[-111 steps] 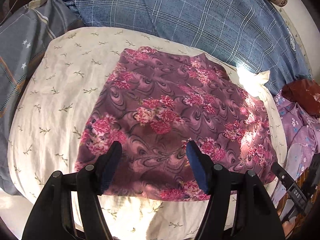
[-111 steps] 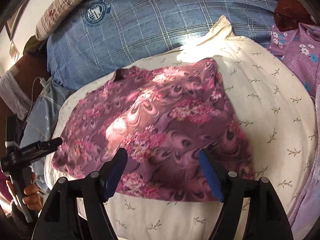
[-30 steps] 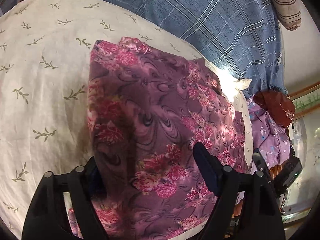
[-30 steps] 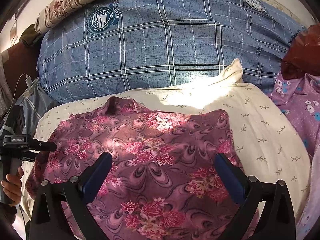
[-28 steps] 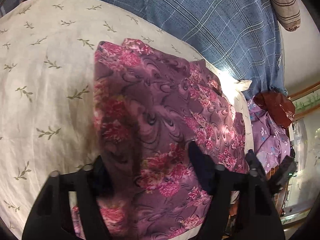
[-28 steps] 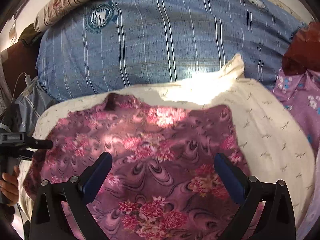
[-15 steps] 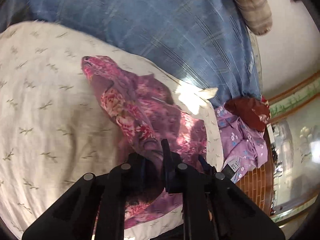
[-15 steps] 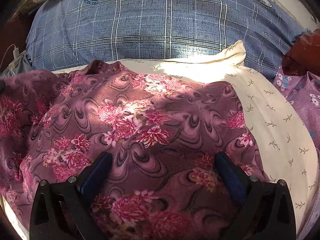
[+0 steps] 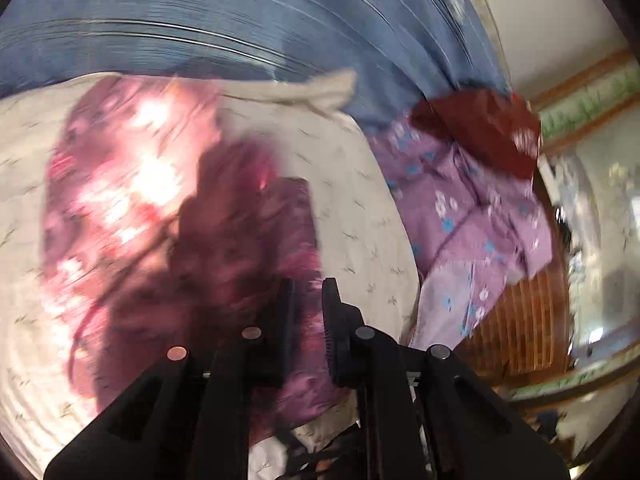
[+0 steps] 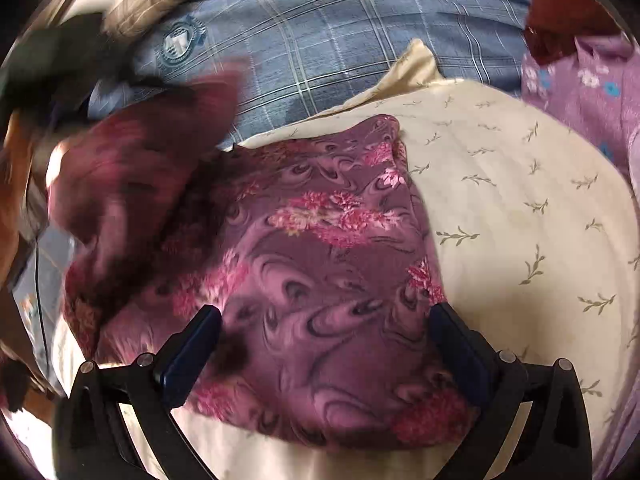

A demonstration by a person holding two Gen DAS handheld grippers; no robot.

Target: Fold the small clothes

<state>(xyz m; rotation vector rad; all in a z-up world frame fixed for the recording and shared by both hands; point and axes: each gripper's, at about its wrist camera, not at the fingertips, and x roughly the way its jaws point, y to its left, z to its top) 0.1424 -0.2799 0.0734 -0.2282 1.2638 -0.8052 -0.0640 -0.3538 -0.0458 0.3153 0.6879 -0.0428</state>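
A purple garment with pink flowers lies on a cream pillow with a leaf print. My left gripper is shut on the garment's edge and holds that side lifted over the rest; the left wrist view is blurred. In the right wrist view the lifted flap hangs in the air at the left, with the left gripper a dark blur above it. My right gripper is open, its blue pads either side of the garment's near part, just above it.
A blue plaid cover lies behind the pillow. A lilac flowered cloth and a dark red cloth lie to the right. A wooden slatted surface shows past the pillow's right edge.
My left gripper closed on the garment's left edge, lifted it and is swinging it to the right over the rest. My right gripper stayed open and came closer over the garment.
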